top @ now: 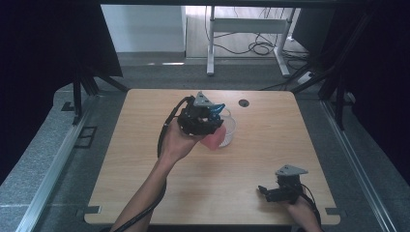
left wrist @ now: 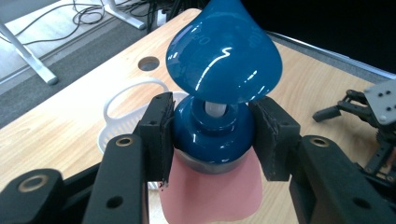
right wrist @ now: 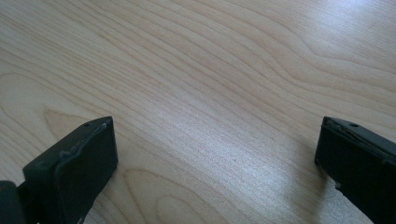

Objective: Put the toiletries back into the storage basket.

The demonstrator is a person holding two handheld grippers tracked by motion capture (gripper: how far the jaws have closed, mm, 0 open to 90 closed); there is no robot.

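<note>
A pump bottle with a pink body (left wrist: 210, 196) and a glossy blue pump head (left wrist: 224, 56) is held above the table. My left gripper (left wrist: 212, 135) is shut on the blue collar just under the pump head. In the high view the left gripper (top: 214, 123) holds the bottle (top: 213, 140) tilted beside a white slotted basket (top: 230, 129) at the table's middle back. The basket (left wrist: 122, 122) lies just behind and below the bottle. My right gripper (top: 265, 192) rests low near the front right of the table, jaws wide apart; the right gripper (right wrist: 215, 154) has bare wood between its pads.
The wooden table (top: 270, 145) has a round cable hole (top: 243, 102) behind the basket. A white desk frame and loose cables (top: 256, 46) lie on the floor beyond the table. Dark curtains hang on both sides.
</note>
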